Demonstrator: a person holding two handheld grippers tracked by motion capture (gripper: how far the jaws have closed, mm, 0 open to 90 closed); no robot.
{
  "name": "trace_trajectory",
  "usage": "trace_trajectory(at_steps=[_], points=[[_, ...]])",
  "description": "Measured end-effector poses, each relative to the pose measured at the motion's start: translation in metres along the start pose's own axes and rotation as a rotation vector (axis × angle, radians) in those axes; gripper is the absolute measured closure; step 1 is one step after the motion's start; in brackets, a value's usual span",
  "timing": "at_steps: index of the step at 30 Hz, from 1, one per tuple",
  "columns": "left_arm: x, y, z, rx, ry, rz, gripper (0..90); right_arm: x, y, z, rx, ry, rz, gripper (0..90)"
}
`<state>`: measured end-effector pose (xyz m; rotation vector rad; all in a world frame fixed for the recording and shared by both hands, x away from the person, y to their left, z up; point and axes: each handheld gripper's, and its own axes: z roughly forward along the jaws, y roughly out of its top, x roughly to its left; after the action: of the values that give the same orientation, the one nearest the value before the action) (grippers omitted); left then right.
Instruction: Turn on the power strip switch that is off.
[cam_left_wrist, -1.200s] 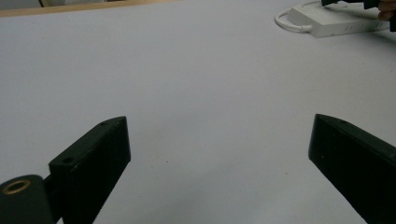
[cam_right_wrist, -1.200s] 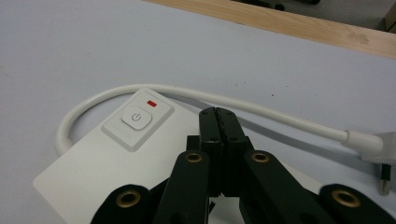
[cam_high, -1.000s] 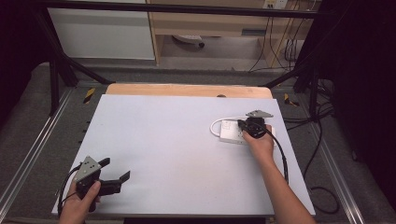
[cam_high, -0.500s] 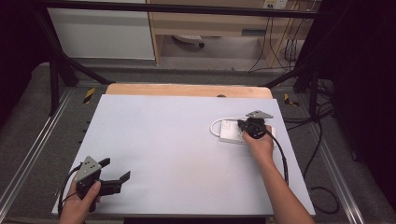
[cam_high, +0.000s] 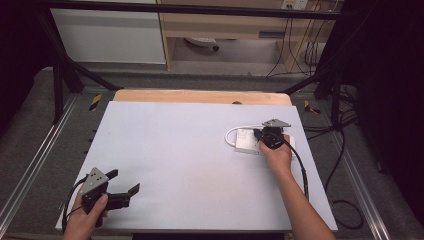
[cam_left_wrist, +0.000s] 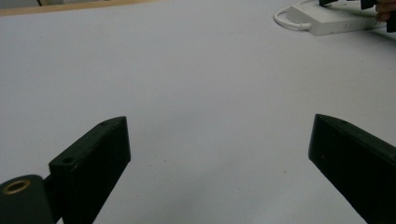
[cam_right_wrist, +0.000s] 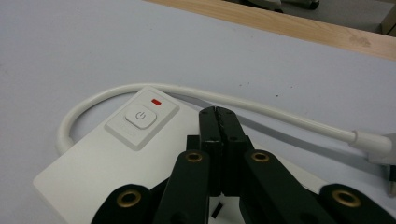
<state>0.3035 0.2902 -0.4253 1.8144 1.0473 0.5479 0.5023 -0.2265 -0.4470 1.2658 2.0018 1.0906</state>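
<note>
A white power strip (cam_high: 248, 142) is seen lying on the white table (cam_high: 190, 150) toward three o'clock, with its white cord (cam_high: 231, 133) looped round its nine o'clock end. The right gripper (cam_high: 261, 136) is held directly over the strip, and in the right gripper view its jaws are pressed flat together with nothing between them, the closed tips (cam_right_wrist: 219, 116) being placed above the strip's top face (cam_right_wrist: 102, 163), just toward three o'clock of the square power button (cam_right_wrist: 140, 116) and the small red light (cam_right_wrist: 156, 101); whether the tips are touching the casing cannot be told. The left gripper (cam_high: 127, 191) is held near the table's seven o'clock corner, well apart from the strip, with its jaws spread wide and empty over bare table (cam_left_wrist: 205, 93). Against the earlier frames almost nothing is changed: the left gripper is found in the same place, and the right gripper is kept over the same spot on the strip. The button, the red light and the cord's plug end (cam_right_wrist: 373, 144) are made out in the right gripper view, whereas in the high view they are too small to be told. In the left gripper view the strip (cam_left_wrist: 327, 21) is shown far off at one o'clock, with the cord (cam_left_wrist: 286, 18) bent round its near end.
</note>
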Motion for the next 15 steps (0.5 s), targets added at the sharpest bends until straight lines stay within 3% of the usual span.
trace_trajectory(at_steps=[15], points=[[0.0004,-0.0001,-0.0002,0.000,-0.002,0.000,5.7,0.0008,0.0002,0.0009,-0.003,0.001,0.005,90.0]])
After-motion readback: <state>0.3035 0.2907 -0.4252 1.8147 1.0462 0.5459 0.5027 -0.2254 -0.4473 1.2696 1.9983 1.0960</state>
